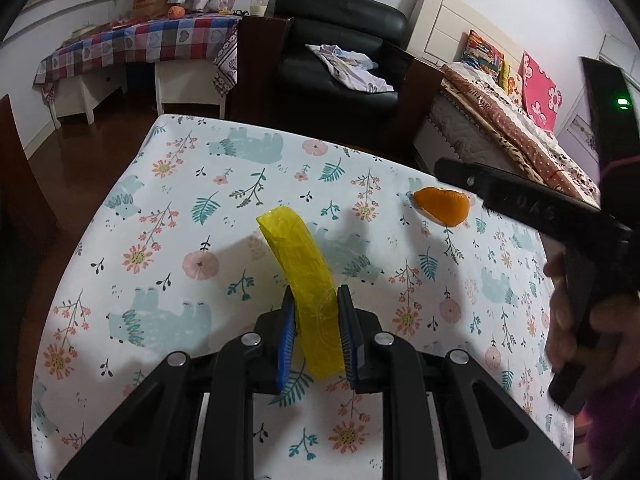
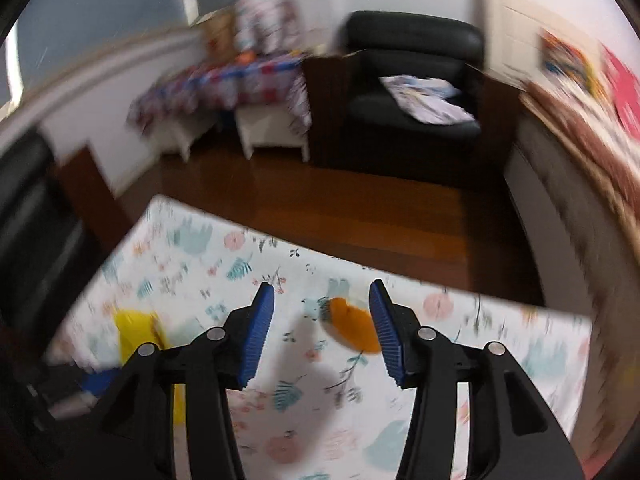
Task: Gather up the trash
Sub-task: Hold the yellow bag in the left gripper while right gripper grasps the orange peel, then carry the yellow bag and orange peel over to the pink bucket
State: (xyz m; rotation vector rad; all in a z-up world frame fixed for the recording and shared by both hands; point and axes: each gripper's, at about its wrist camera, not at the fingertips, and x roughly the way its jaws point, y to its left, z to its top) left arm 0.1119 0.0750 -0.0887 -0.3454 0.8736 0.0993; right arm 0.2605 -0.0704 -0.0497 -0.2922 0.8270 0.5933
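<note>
my left gripper (image 1: 316, 332) is clamped on a translucent yellow plastic bag, folded into a curved strip (image 1: 298, 268), which arcs up and away from the blue pads over the surface with the white cloth printed in flowers and pale bears (image 1: 168, 240). my right gripper (image 2: 322, 332) has its jaws apart with nothing between the pads; the orange piece of peel, curled and matte (image 2: 352, 328), lies on the cloth beyond and below them, closer to the right pad. in the left view that peel (image 1: 442, 206) sits toward the far right of the surface, near its edge, well apart from the bag. the step in hand, as i judge it, is picking up the peel. the right view is smeared, so i would steady first, shift slightly right to centre the peel between the pads, lower until the tips nearly meet the cloth, and close gently so the peel is not pushed off the far edge or the cloth pinched.
</note>
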